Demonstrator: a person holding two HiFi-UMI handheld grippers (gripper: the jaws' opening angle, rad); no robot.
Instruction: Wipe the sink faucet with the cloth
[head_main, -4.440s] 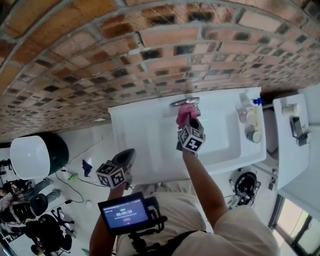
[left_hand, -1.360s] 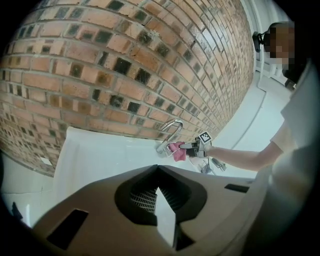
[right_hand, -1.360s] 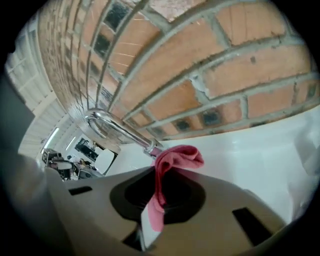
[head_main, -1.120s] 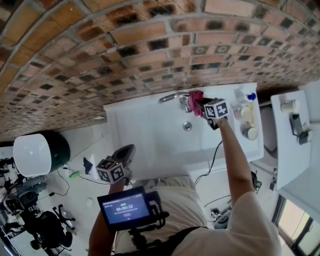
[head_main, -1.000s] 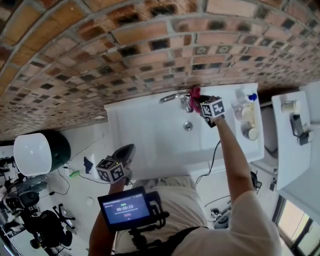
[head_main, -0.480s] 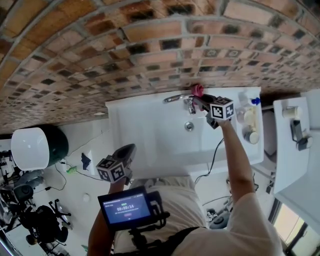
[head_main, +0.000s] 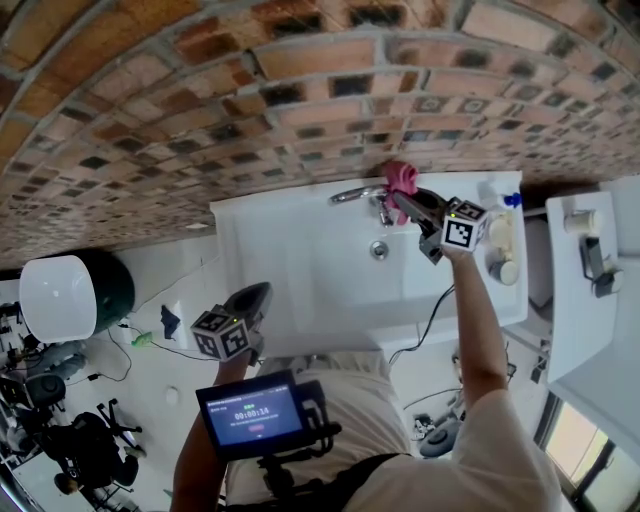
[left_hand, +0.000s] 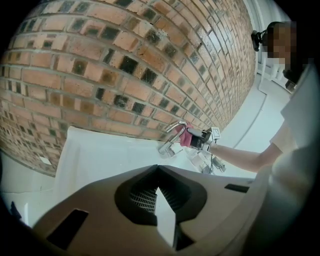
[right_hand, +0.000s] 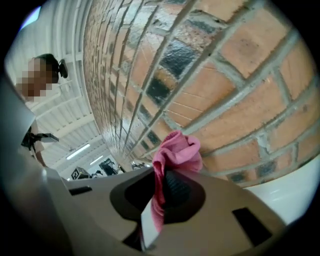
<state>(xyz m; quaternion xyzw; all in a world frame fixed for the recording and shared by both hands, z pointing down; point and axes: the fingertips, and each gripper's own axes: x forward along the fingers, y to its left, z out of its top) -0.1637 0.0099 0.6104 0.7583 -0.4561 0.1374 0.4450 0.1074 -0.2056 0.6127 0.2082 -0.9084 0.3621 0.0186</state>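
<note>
1. The faucet (head_main: 357, 192) stands at the back rim of the sink (head_main: 290, 275), right under the brick wall (head_main: 300, 90). Its spout runs along that rim toward the person's left.
2. The pink cloth (head_main: 402, 177) is bunched at the faucet's base end, close against the bricks.
3. The right tongs (head_main: 410, 198) are clenched on the cloth. In the right gripper view a fold is pinched between the jaws, and the rest bulges out past the tips.
4. The spout lies to the left of these tongs, so a wipe would likely follow its long axis leftward. The right hand is much the nearer.
5. The left tongs (head_main: 258, 297) are pressed together on nothing, at the sink's front edge and well apart from the faucet.
6. The drain (head_main: 378, 249) lies in the basin in front of the faucet. Bottles and jars (head_main: 497, 240) crowd the right ledge near the right wrist. The wall behind probably leaves little room.
</note>
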